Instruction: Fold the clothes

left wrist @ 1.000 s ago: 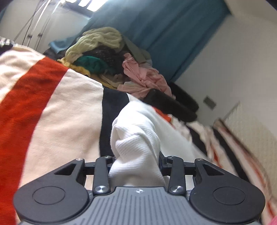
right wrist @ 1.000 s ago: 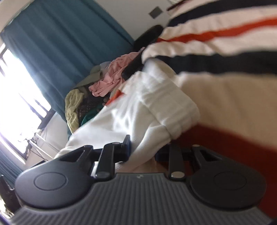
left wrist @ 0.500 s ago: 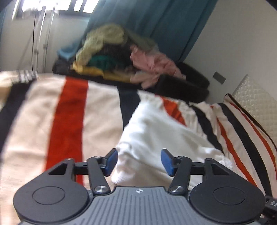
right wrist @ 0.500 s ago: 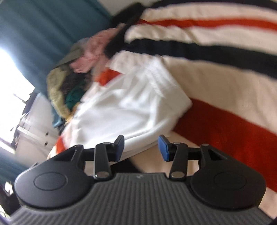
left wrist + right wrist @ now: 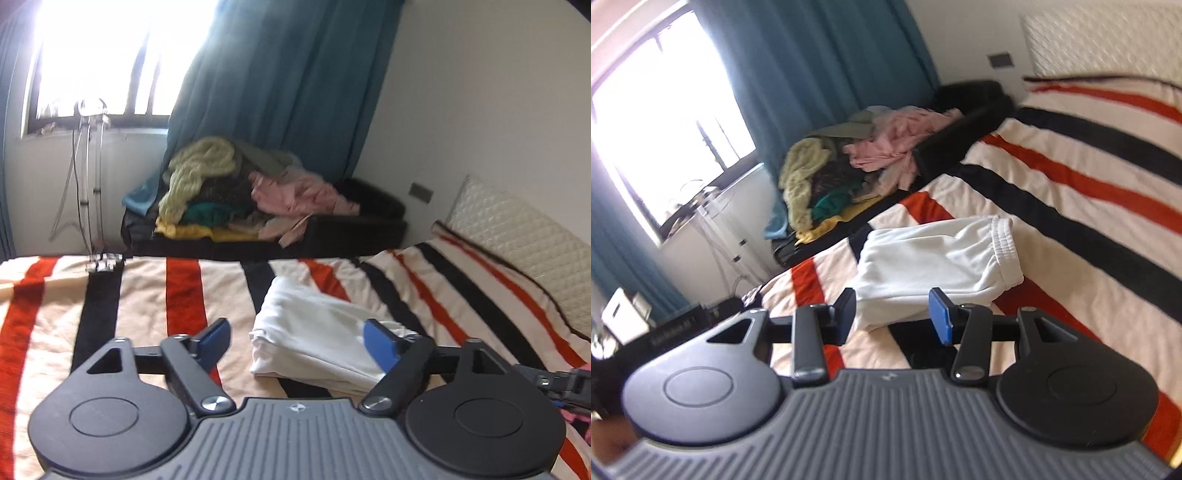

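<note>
White garment [image 5: 317, 332], folded into a compact bundle, lies on the striped blanket [image 5: 147, 302] of the bed, at about 1 o'clock from the left gripper [image 5: 299, 341] in the left wrist view. That gripper's jaws stand wide apart, the blue pads [image 5: 380, 345] bare, with nothing between them; the right pad overlaps the near corner of the garment in the picture, but whether it touches the cloth cannot be told. In the right wrist view the garment [image 5: 938, 258] sits at 12 o'clock just beyond the right gripper [image 5: 892, 314], its ribbed band at the 2 o'clock end. This gripper is also spread, holding nothing, its fingertips just short of the near fold. The blanket [image 5: 1071, 177] carries cream, red and black stripes running away toward a quilted headboard [image 5: 517, 236] at 2 o'clock in the left view. Past the far edge of the bed, at 11 o'clock, a black couch [image 5: 362, 225] holds a heap of clothes [image 5: 229, 188]: yellow-green knit on top, pink cloth to the right, teal and yellow beneath. A blue curtain [image 5: 288, 81] hangs behind the heap, beside a bright window [image 5: 92, 55]. A part of the right gripper shows at the 4 o'clock edge of the left view.
</note>
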